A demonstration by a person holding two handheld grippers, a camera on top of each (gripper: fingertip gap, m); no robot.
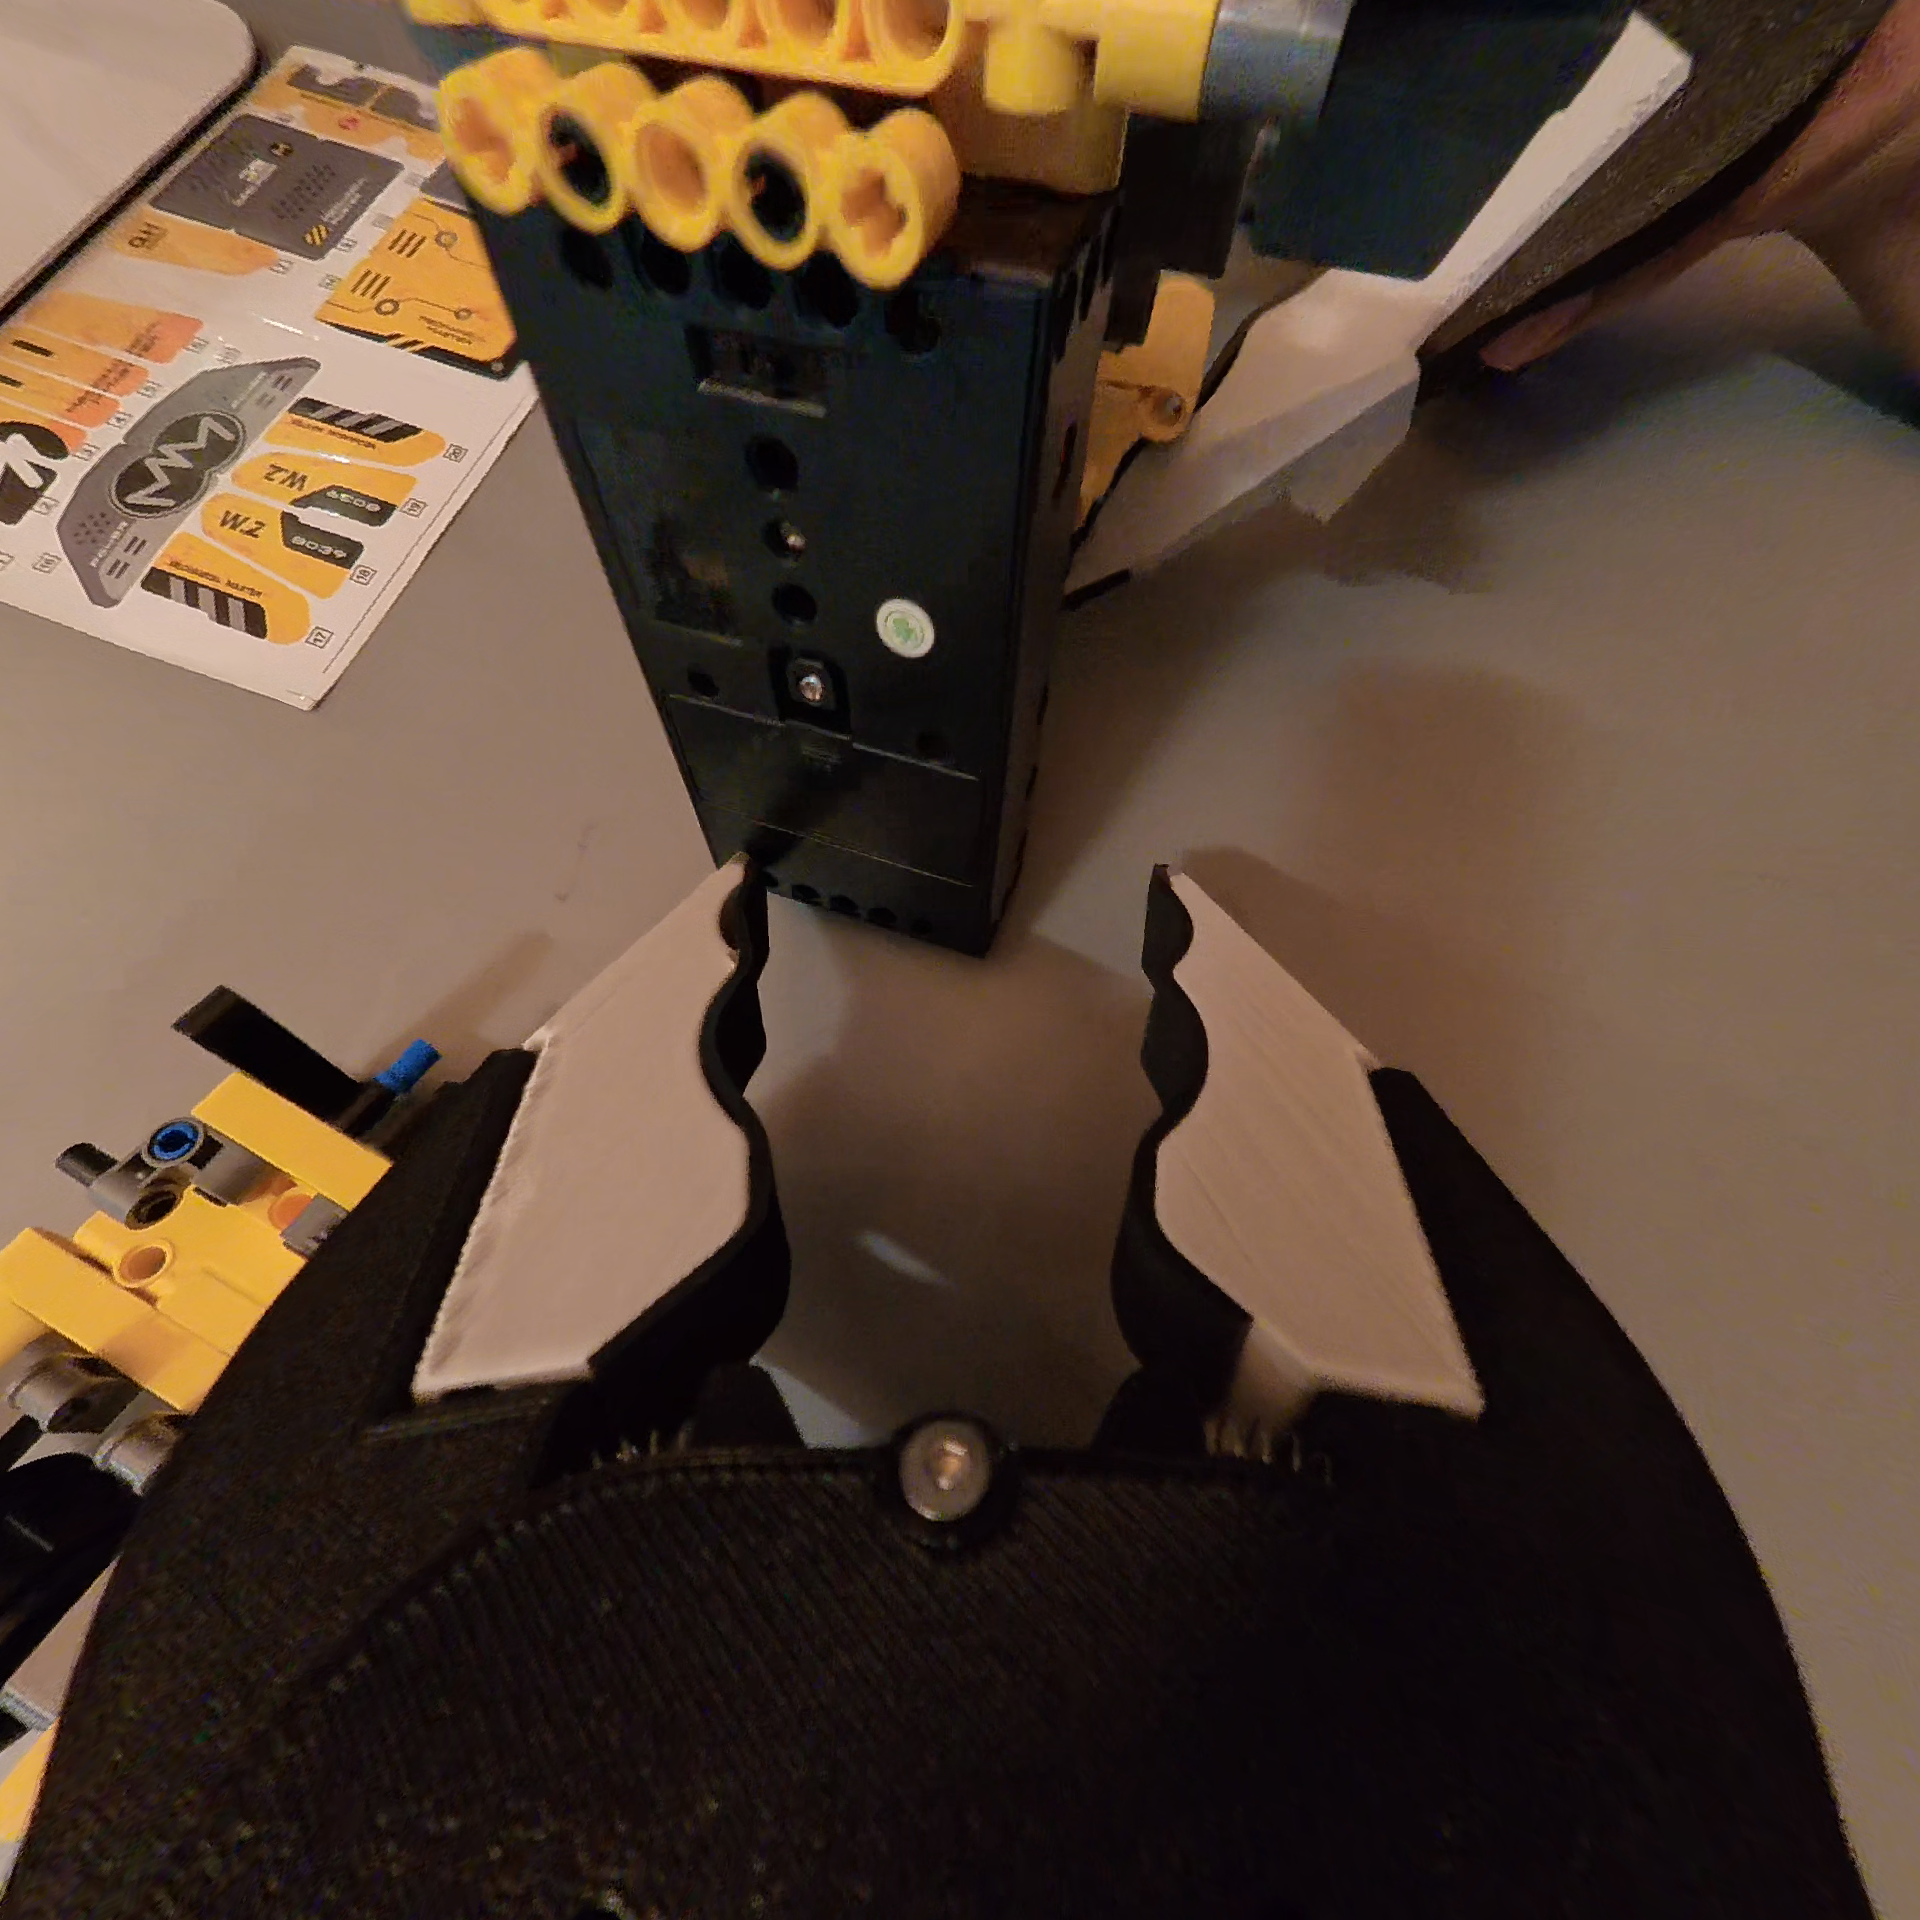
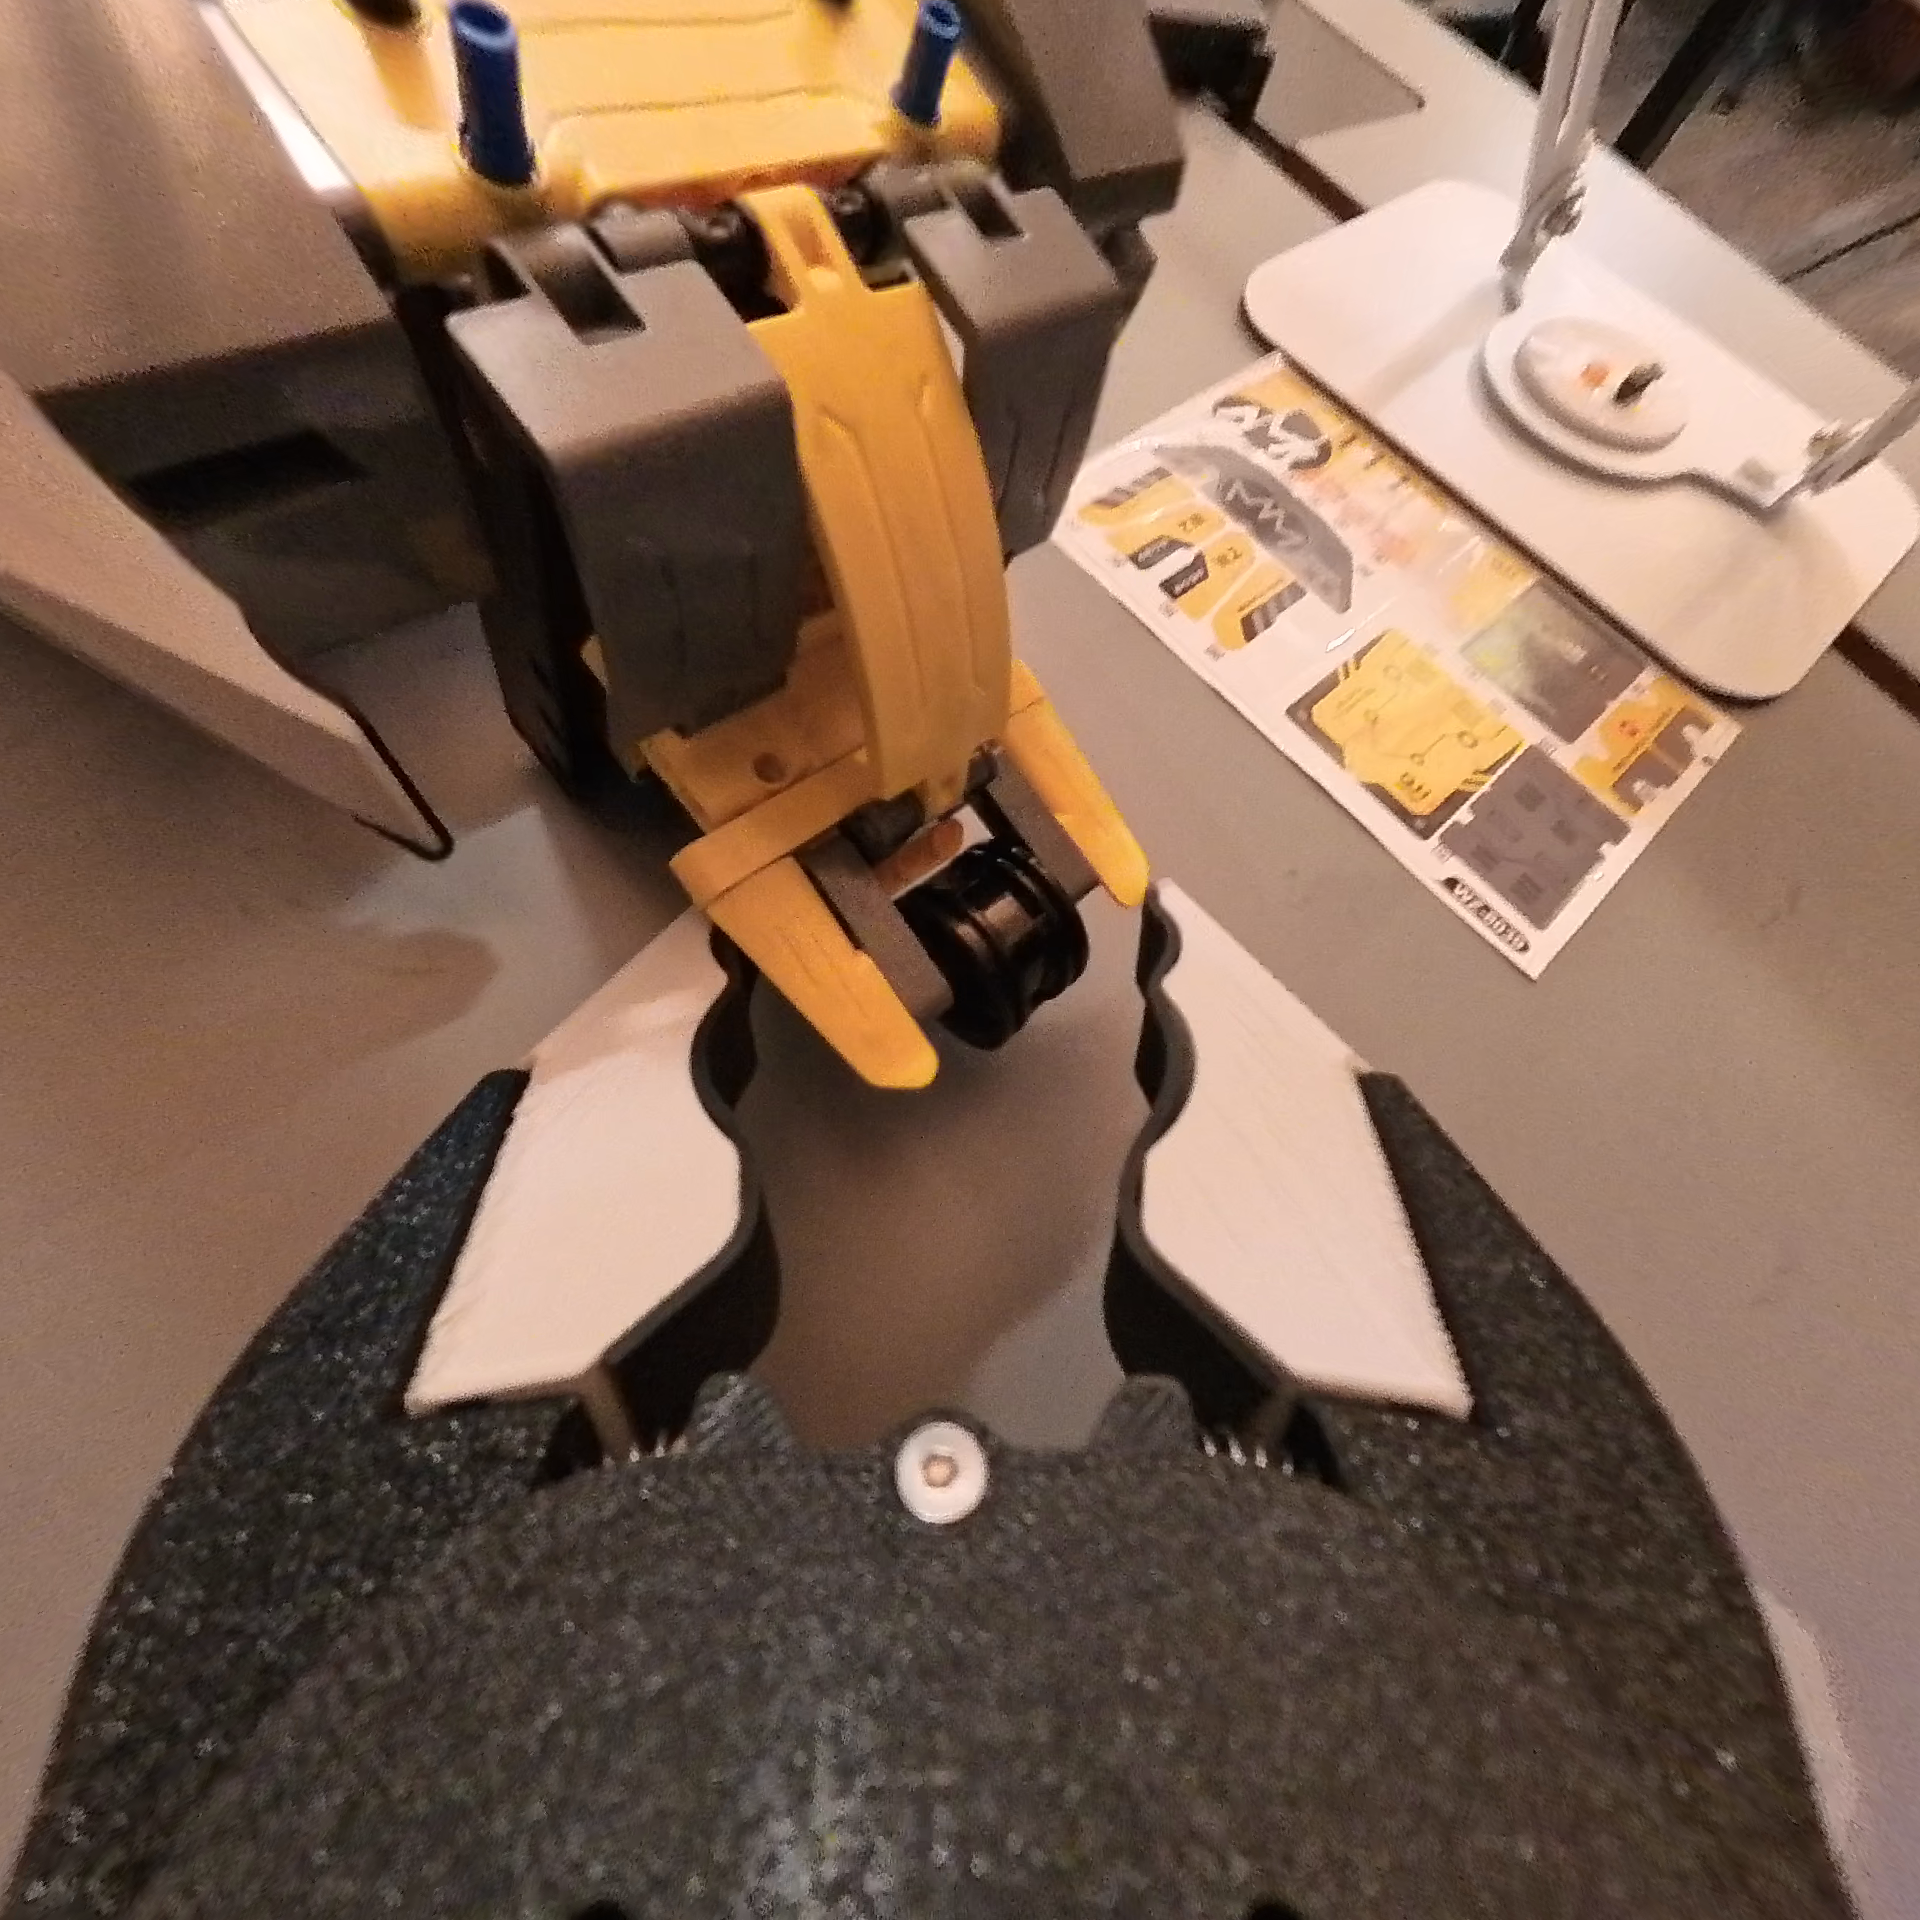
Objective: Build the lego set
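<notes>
A brick-built model stands on the grey table (image 1: 1455, 831). In the left wrist view it shows as a tall black box (image 1: 831, 540) topped by yellow holed beams (image 1: 696, 156). My left gripper (image 1: 954, 894) is open and empty, its left fingertip (image 1: 740, 904) right at the box's bottom corner. In the right wrist view the model's grey blocks (image 2: 665, 499), yellow curved panel (image 2: 894, 488) and small black wheel (image 2: 997, 945) face me. My right gripper (image 2: 935, 914) is open, with the yellow prongs and wheel between its fingertips. It also shows in the left wrist view (image 1: 1299, 416), with a hand behind it.
A sticker sheet (image 1: 239, 395) (image 2: 1403, 675) lies flat beside the model. A white stand base (image 2: 1558, 416) with a metal frame sits behind the sheet. A second yellow and grey brick assembly (image 1: 156, 1247) lies by my left gripper. A pale wedge (image 2: 187, 623) juts in at the left.
</notes>
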